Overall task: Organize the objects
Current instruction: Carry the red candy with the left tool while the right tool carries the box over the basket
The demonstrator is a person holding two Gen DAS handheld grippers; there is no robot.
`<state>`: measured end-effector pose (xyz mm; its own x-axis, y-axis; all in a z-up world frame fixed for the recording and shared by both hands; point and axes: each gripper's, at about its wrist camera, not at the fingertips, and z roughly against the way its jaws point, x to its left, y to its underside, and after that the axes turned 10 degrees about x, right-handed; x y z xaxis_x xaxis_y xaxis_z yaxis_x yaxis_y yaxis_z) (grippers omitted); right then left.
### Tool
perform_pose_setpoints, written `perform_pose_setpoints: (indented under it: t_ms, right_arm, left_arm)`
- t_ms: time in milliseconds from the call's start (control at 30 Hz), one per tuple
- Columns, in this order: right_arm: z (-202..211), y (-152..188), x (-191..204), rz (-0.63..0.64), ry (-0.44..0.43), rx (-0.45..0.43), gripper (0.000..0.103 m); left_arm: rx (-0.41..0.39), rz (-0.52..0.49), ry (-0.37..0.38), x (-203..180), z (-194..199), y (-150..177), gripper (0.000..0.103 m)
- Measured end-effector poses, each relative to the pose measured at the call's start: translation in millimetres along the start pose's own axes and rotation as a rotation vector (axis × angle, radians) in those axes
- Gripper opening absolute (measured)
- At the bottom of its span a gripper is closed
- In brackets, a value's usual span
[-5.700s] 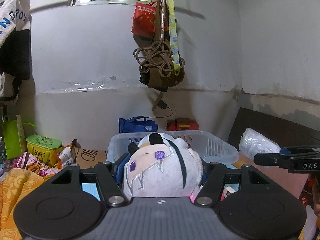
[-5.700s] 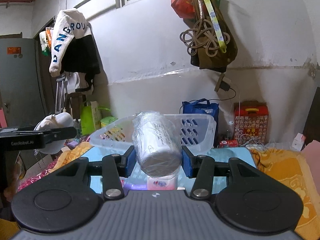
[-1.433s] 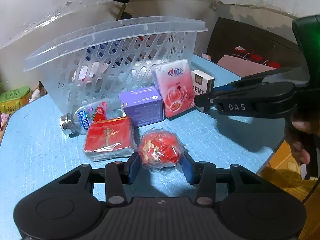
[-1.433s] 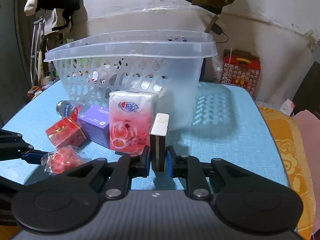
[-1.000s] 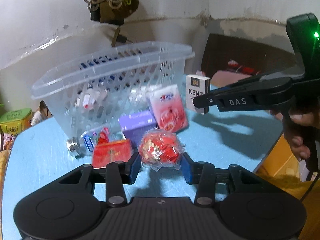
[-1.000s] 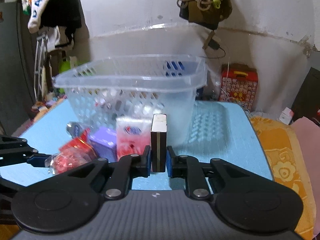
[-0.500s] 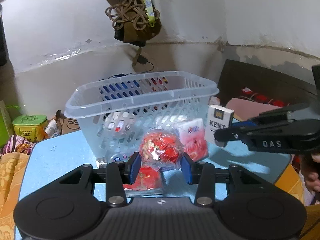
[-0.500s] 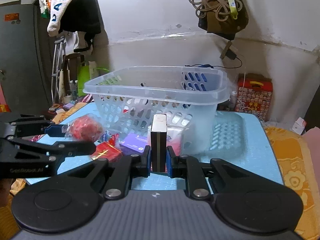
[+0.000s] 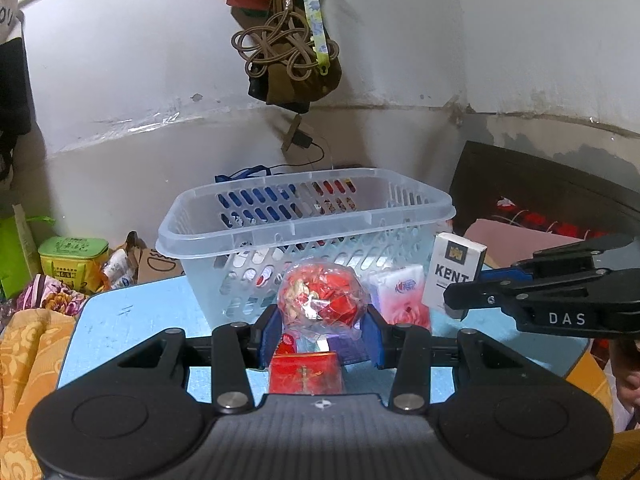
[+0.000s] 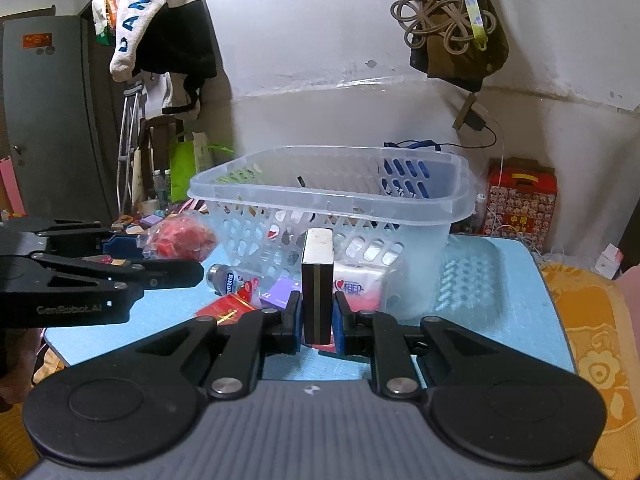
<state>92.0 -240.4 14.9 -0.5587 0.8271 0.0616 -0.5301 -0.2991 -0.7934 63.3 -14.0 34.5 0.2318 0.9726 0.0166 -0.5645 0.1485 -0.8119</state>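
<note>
Inside basket (image 10: 424, 216), contents blurred behind slotted walls.

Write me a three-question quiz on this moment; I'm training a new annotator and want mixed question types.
1. True or false: the left claw is empty.
2. What does the right claw hold? A) tissue pack B) KENT pack C) bottle
3. Fill in: the basket stands on the blue ____.

Key
1. False: it is shut on the red bag.
2. B: the KENT pack, held upright; the tissue pack and bottle lie by the basket.
3. table.
</note>
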Motion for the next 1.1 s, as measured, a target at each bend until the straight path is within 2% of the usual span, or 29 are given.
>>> perform_pose_setpoints:
  t_ms: [1100]
  right_arm:
    - [16, -5, -4, -0.024, -0.012, -0.086, 0.017]
  left_arm:
    - [-0.064, 0.051, -0.015, 14, 12, -9, 0.047]
